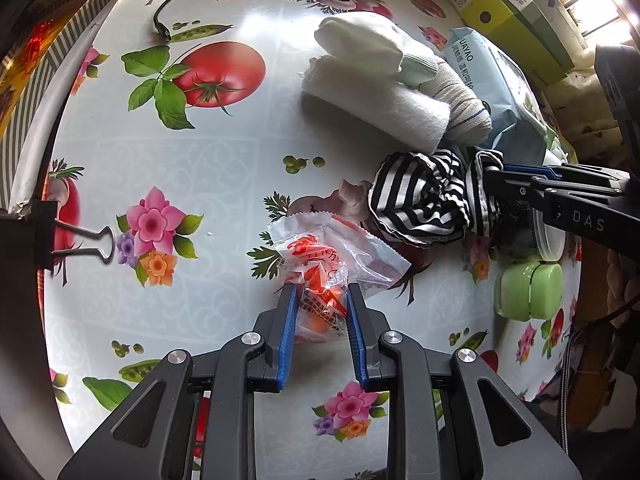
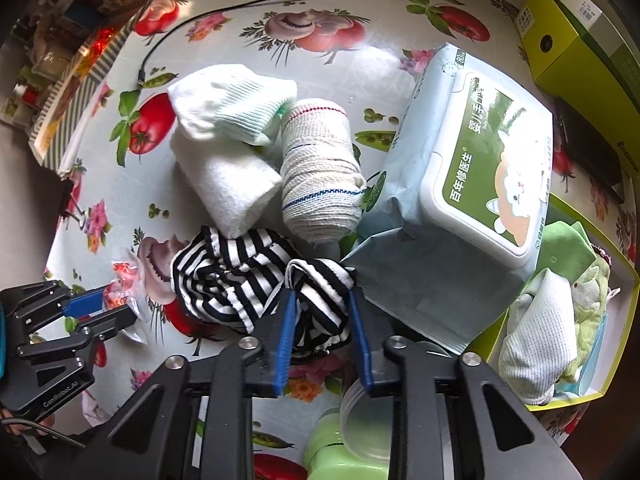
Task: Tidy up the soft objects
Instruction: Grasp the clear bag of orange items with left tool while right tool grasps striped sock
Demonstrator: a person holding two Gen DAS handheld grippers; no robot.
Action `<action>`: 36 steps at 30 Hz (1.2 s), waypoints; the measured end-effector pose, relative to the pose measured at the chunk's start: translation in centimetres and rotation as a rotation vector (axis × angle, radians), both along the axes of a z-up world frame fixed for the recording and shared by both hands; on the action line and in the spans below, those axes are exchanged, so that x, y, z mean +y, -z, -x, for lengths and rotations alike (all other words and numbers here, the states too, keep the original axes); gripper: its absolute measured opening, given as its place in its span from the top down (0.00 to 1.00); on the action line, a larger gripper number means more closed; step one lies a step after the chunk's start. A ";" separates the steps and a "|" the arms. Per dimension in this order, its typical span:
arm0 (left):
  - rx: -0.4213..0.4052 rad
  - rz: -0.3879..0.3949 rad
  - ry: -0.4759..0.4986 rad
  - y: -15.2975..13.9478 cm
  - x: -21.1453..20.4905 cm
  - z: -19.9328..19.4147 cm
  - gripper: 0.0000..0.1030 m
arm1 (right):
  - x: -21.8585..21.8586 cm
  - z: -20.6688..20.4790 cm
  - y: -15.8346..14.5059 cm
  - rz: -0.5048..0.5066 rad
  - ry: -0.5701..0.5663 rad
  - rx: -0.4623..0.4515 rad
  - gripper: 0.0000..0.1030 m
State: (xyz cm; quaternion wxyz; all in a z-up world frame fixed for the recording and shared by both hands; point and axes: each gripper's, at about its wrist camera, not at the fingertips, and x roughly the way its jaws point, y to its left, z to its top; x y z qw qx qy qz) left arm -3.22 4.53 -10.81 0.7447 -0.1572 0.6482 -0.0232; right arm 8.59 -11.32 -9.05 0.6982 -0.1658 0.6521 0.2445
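My left gripper (image 1: 320,292) is shut on a clear plastic packet with red print (image 1: 328,256) that rests on the table; it also shows at the left of the right wrist view (image 2: 106,308). My right gripper (image 2: 322,298) is shut on a black-and-white striped cloth (image 2: 240,276), which also shows in the left wrist view (image 1: 424,200). Behind the cloth lie a white folded towel (image 2: 224,184), a white sock bundle (image 2: 228,100), a rolled bandage (image 2: 320,176) and a pale blue wet-wipes pack (image 2: 460,176).
A yellow-green tray (image 2: 624,320) at the right holds several soft items, among them a green plush. A green box (image 2: 580,32) stands at the back right. A light green container (image 1: 528,288) sits near my right gripper. A black cable (image 1: 160,24) and a binder clip (image 1: 84,244) lie on the flowered tablecloth (image 1: 200,160).
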 end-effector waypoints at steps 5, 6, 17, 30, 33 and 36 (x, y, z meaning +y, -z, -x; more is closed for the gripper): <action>-0.009 -0.001 0.001 -0.4 -0.1 -0.4 0.76 | -0.7 0.1 -0.7 -0.044 -0.008 -0.013 0.91; -0.012 -0.001 0.001 -0.6 -0.1 -0.5 0.76 | -0.9 0.1 -1.0 -0.054 -0.004 -0.018 0.91; -0.058 0.001 -0.004 -2.9 -0.5 -1.6 0.76 | -3.4 1.6 -6.1 -0.212 0.040 -0.073 0.91; -0.090 0.005 0.038 -4.4 -2.1 -2.7 0.76 | -6.1 3.1 -7.6 -0.281 0.108 -0.084 0.91; -0.099 0.004 0.054 -4.9 -2.6 -3.1 0.76 | -7.1 3.1 -8.0 -0.293 0.130 -0.091 0.91; -0.104 0.007 0.063 -5.3 -3.2 -3.6 0.76 | -8.1 3.1 -8.3 -0.302 0.150 -0.100 0.91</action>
